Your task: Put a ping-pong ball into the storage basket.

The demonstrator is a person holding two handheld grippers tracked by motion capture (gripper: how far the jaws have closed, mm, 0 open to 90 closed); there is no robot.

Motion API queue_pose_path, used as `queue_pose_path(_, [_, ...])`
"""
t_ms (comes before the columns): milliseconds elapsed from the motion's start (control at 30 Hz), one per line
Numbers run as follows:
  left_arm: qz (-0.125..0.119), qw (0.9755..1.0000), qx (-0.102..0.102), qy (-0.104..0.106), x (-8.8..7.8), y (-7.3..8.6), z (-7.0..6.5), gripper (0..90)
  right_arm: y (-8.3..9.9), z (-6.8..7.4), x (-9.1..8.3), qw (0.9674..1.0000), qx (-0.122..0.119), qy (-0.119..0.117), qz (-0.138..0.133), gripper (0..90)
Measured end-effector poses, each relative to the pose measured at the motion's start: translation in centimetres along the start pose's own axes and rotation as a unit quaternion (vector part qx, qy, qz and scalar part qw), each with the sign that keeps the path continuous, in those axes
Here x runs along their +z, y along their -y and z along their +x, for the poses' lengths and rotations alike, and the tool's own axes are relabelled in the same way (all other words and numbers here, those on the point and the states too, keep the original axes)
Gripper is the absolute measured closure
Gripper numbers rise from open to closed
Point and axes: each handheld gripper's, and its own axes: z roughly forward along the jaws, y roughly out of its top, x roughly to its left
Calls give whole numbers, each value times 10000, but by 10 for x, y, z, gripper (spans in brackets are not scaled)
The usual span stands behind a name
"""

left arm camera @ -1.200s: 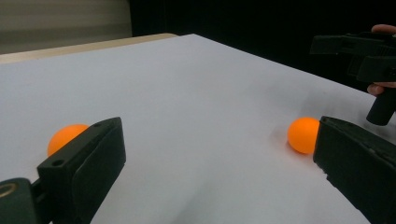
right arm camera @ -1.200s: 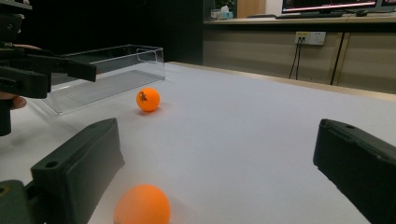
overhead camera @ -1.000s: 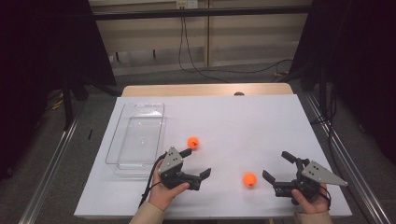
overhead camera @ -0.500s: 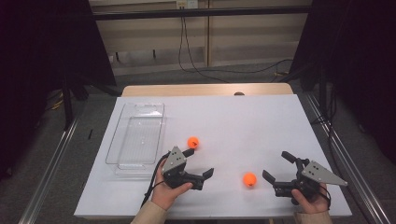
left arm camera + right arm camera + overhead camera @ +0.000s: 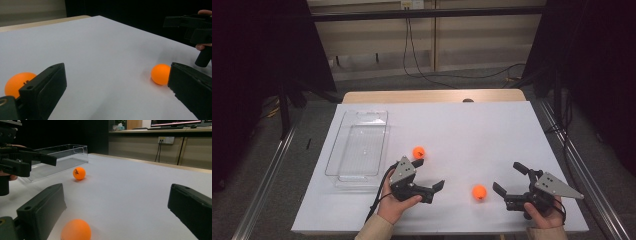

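- The left gripper [image 5: 428, 174] is spread wide and holds nothing; its jaws sit low over the white table [image 5: 472, 130], pointing toward the right side.
- In the left gripper view, one orange ball [image 5: 16, 83] lies just behind the left jaw and another [image 5: 160, 73] lies just beside the right jaw; whether either touches a jaw, I cannot tell.
- From the high view, the far ball [image 5: 418, 152] lies just beyond the upper jaw tip of the left gripper, near the clear tray [image 5: 357, 145] but outside it.
- The right gripper [image 5: 510, 179] is likewise wide apart and empty, held near the table's front edge.
- The near ball [image 5: 479, 192] lies on the table between the two grippers, just left of the right gripper's lower jaw tip, apart from it.
- In the right gripper view, that near ball [image 5: 76, 229] sits low between the jaws, close to the left one, untouched.
- The tray stands on the left part of the table with no ball in it.
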Motion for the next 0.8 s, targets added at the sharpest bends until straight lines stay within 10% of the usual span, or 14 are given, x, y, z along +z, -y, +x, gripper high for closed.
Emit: queue_pose_path(800, [107, 9999, 11, 131, 14, -2, -4, 22, 0, 0, 1, 10000, 30, 7, -5, 7])
